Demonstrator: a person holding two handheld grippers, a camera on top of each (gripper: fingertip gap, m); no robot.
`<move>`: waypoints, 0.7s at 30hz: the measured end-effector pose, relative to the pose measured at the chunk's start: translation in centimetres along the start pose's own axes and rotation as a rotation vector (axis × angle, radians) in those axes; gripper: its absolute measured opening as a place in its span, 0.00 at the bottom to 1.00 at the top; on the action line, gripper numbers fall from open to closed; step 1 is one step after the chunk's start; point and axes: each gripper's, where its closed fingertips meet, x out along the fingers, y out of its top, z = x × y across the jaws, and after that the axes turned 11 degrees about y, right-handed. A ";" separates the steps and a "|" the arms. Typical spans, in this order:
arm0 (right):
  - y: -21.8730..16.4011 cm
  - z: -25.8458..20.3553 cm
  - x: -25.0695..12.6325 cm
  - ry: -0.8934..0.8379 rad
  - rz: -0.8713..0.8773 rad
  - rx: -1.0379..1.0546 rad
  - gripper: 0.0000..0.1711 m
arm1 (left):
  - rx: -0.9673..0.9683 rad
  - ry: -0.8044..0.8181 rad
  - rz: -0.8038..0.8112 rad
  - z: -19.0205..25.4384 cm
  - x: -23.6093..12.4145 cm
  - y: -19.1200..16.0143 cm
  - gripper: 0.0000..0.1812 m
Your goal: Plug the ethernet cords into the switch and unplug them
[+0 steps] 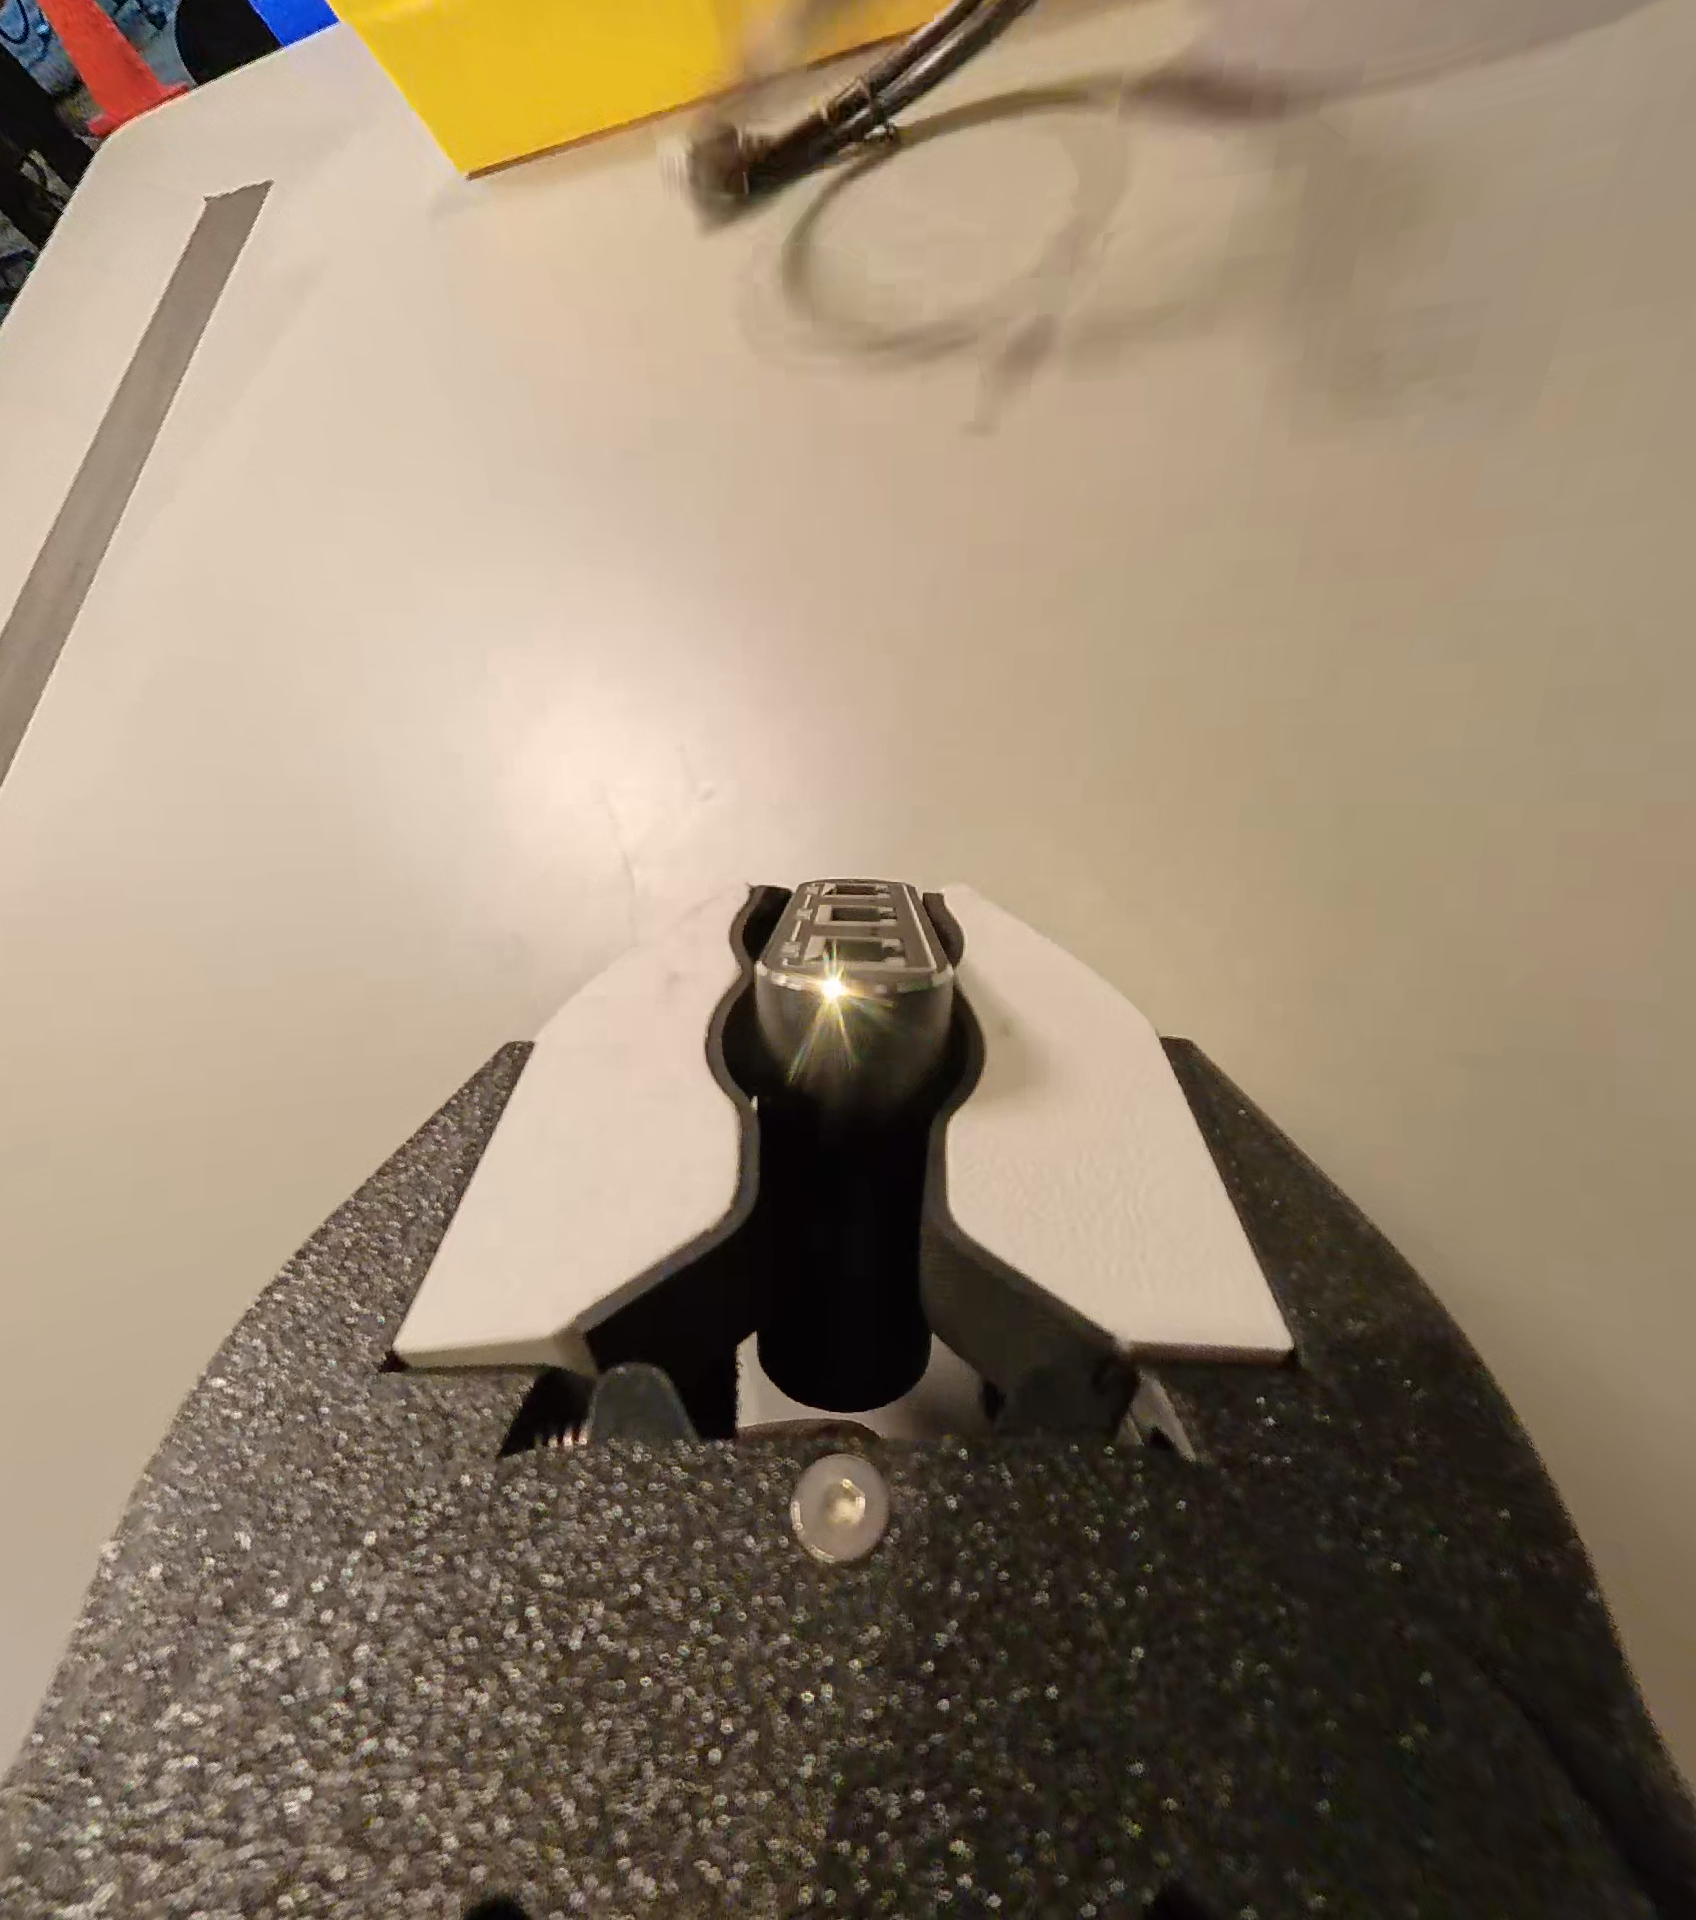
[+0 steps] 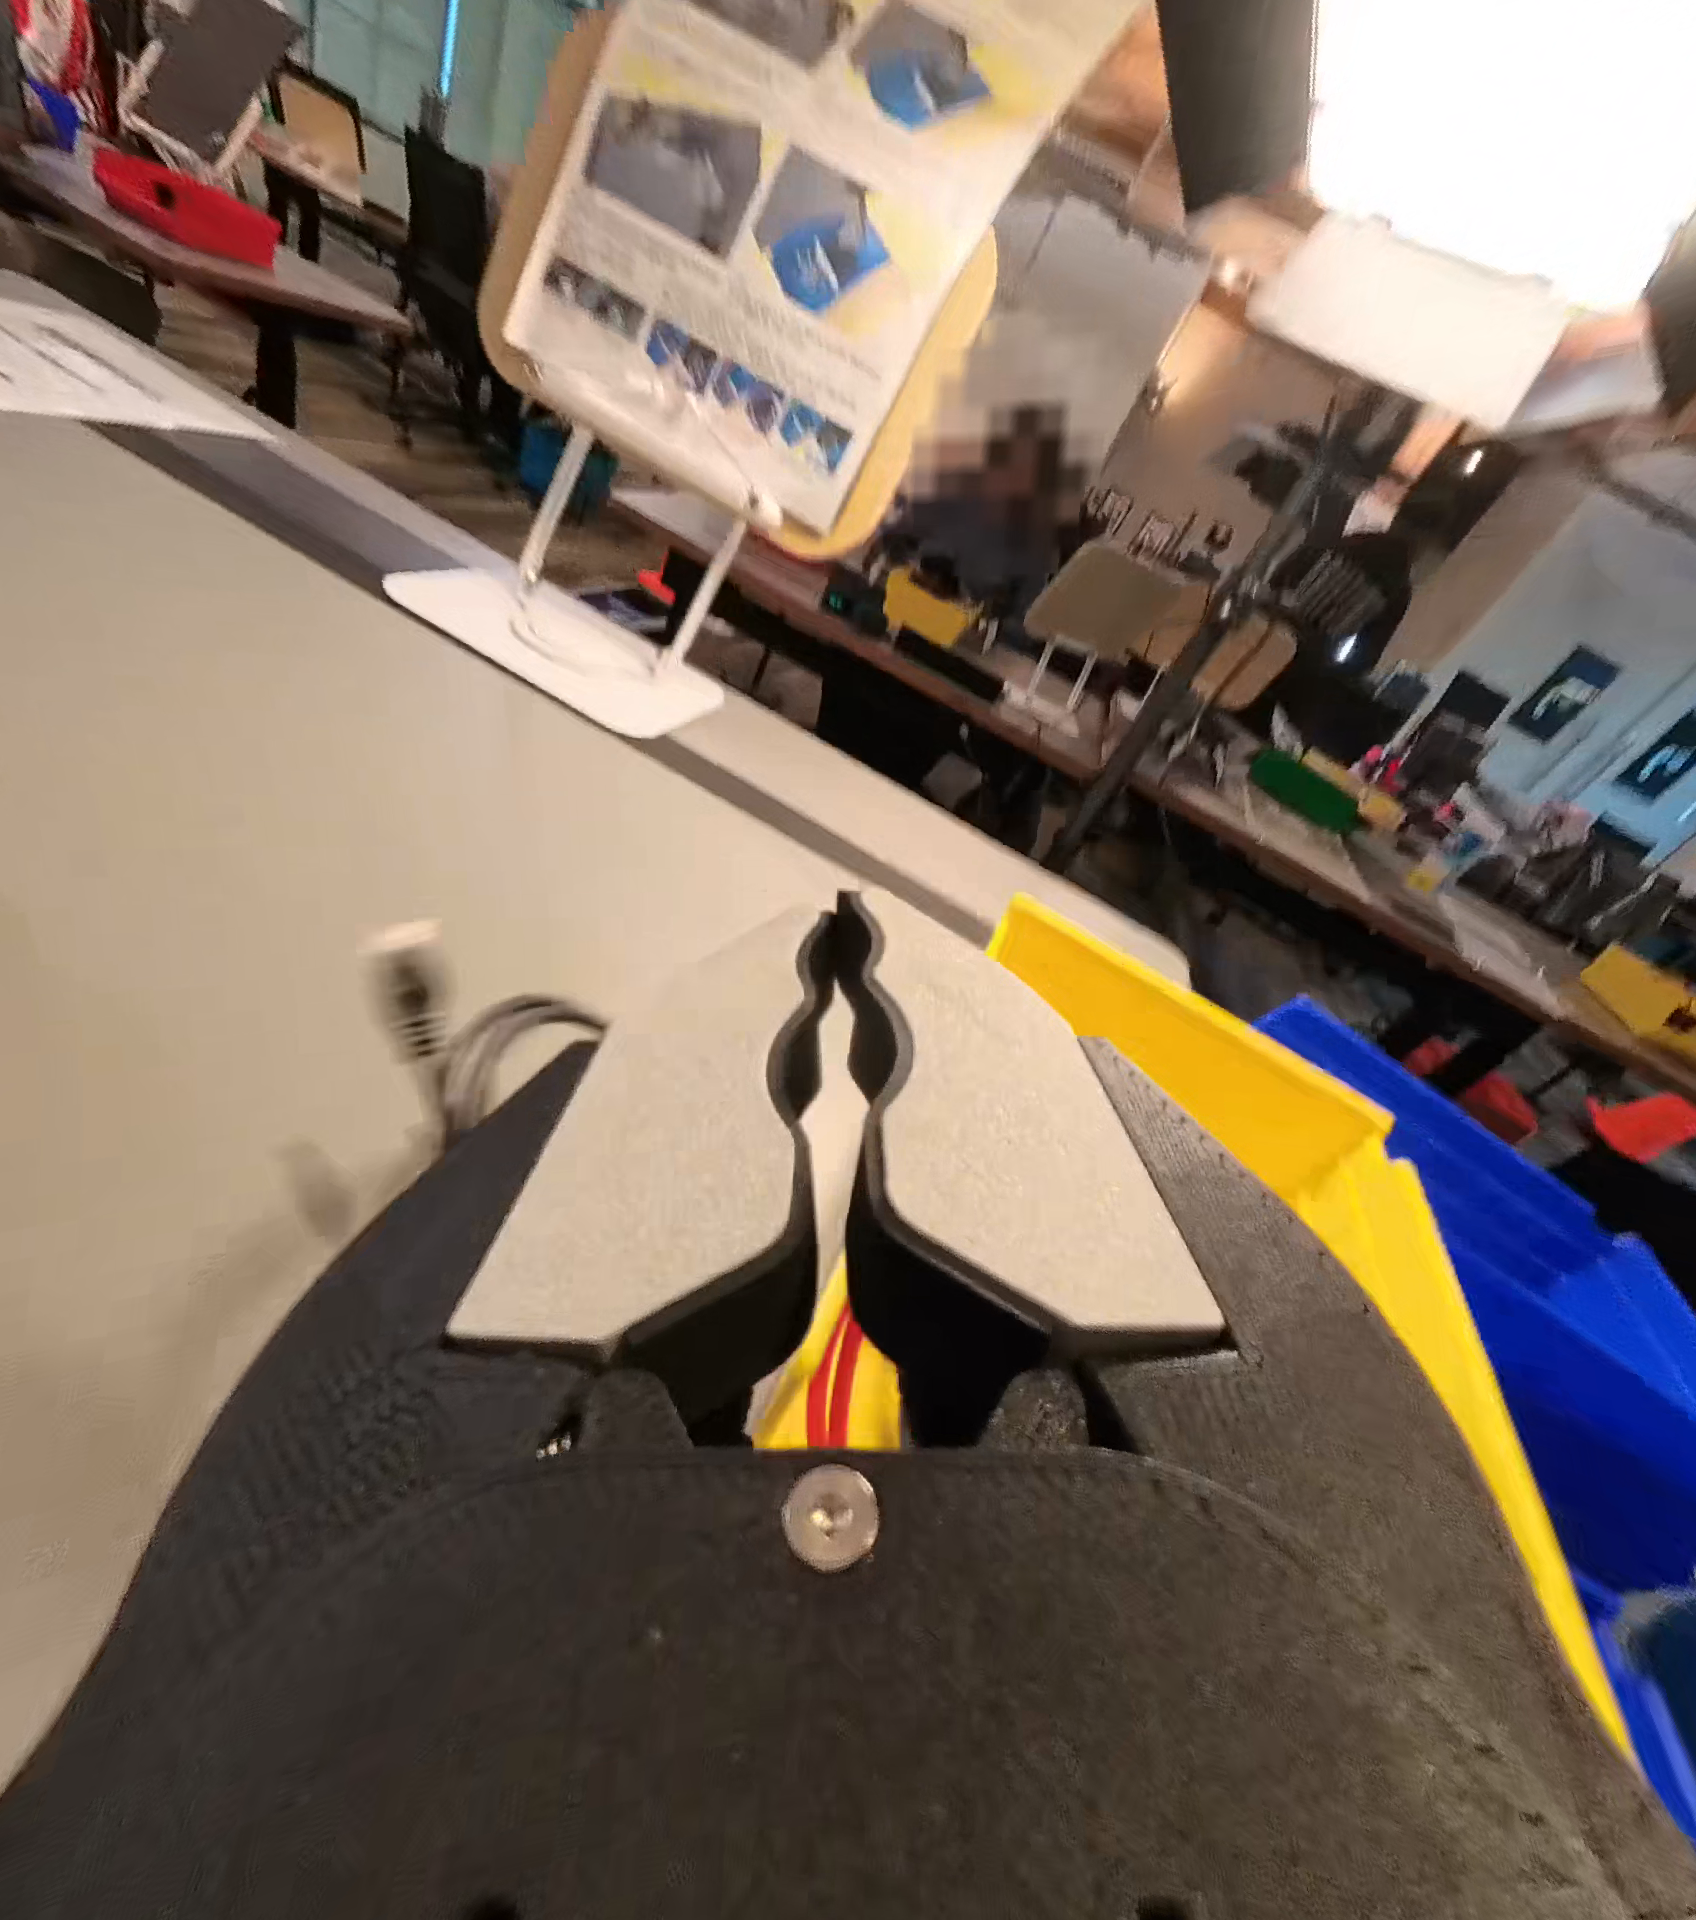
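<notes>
My left gripper (image 1: 849, 904) is shut on the switch (image 1: 849, 997), a small dark metal box. Its port face points forward, with three open ports in a row and nothing plugged in. Both white fingers (image 1: 636, 1039) press its sides above the beige table (image 1: 511, 623). A black ethernet cord (image 1: 823, 125) with its plug and a blurred grey cord (image 1: 927, 281) lie far ahead on the table. My right gripper (image 2: 849, 914) is shut with nothing between its tips. A grey ethernet plug (image 2: 408, 997) with its cord lies just left of it.
A yellow bin (image 1: 563, 73) stands at the table's far side; in the right wrist view it (image 2: 1187, 1049) sits beside a blue bin (image 2: 1550, 1299) right of my gripper. A sheet on a white stand (image 2: 553, 644) is at the table's edge. Other worktables lie beyond. My right fingertips sit around 30 cm from my left ones.
</notes>
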 end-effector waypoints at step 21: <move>-13.6 -15.8 2.7 0.906 -0.848 -0.203 0.40 | 0.014 0.025 -0.011 -0.1 0.1 -0.1 0.16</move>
